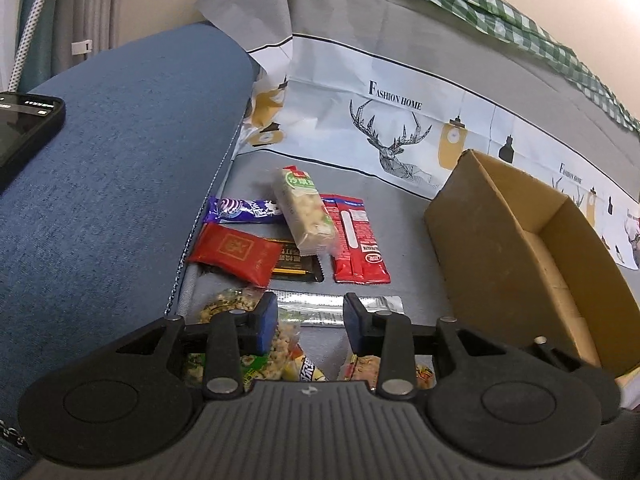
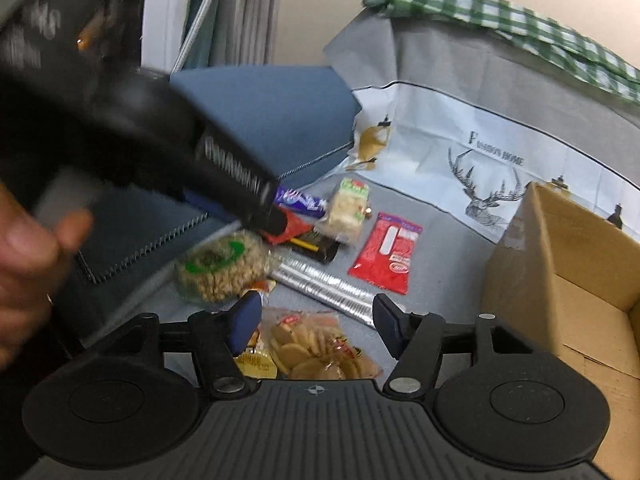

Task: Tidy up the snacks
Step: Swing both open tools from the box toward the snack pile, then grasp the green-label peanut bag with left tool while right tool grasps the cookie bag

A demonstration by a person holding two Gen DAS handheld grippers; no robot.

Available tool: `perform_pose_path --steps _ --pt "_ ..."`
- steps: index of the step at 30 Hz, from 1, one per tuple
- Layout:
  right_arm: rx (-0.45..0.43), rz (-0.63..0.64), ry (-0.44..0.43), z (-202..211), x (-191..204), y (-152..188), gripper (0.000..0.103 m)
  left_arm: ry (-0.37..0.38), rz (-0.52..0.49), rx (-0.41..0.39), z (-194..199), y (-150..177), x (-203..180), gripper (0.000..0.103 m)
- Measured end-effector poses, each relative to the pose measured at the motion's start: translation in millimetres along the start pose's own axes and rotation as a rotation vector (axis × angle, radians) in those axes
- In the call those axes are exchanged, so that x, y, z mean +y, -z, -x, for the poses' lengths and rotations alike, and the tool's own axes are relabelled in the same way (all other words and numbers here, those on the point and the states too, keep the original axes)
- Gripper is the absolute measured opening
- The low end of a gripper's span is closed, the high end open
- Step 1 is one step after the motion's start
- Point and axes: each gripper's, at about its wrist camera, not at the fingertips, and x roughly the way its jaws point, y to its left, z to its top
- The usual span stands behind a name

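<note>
Snacks lie loose on grey cloth between a blue fabric armrest point(image 1: 120, 152) and one open cardboard box point(image 1: 516, 248), brown and matt. One pale puffed-rice bar point(image 1: 306, 212) in clear film rests tilted across other packets. Beside it are two glossy red packets, a flat square one point(image 1: 236, 254) and a long one point(image 1: 358, 240), and one purple wrapper point(image 1: 244, 211). One crinkled silver strip point(image 1: 332, 306) lies near. Left gripper point(image 1: 310, 322) has its jaws apart, empty. Right gripper point(image 2: 316, 326) stands wider above a clear bag of round biscuits point(image 2: 316, 350), not pressing it.

Bare grey sofa seat point(image 1: 404, 216) between red sachet point(image 1: 358, 240) and cardboard box point(image 1: 472, 236) passable; blue armrest point(image 1: 120, 168) walls snack pile's left.
</note>
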Motion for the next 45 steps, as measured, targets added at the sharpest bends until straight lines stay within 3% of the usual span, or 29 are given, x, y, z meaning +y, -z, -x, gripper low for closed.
perform_pose_path --steps 9,13,16,21,24,26,31,37,45 --pt "0.068 0.084 -0.027 -29 12 19 0.070 -0.007 0.000 0.017 -3 -1 5 0.045" --pt "0.065 0.202 -0.045 -27 26 29 0.053 -0.017 0.028 0.032 -7 0 11 0.045" --pt "0.053 0.240 -0.065 -23 29 32 0.047 -0.019 0.045 0.038 -9 0 13 0.045" --pt "0.022 0.300 -0.057 -9 35 31 0.045 -0.049 0.038 0.047 -11 1 11 0.047" --pt "0.023 0.332 -0.013 1 37 29 0.045 -0.076 0.023 0.064 -15 2 8 0.053" --pt "0.059 0.328 0.006 5 34 28 0.045 -0.107 0.011 0.086 -20 2 5 0.060" --pt "0.174 0.259 0.013 -2 20 34 0.046 -0.210 -0.035 0.176 -39 3 -1 0.061" --pt "0.184 0.189 0.010 -8 17 33 0.050 -0.303 -0.136 0.301 -70 7 -9 0.067" --pt "0.187 0.181 0.013 -15 16 36 0.055 -0.381 -0.241 0.317 -87 11 -18 0.071"
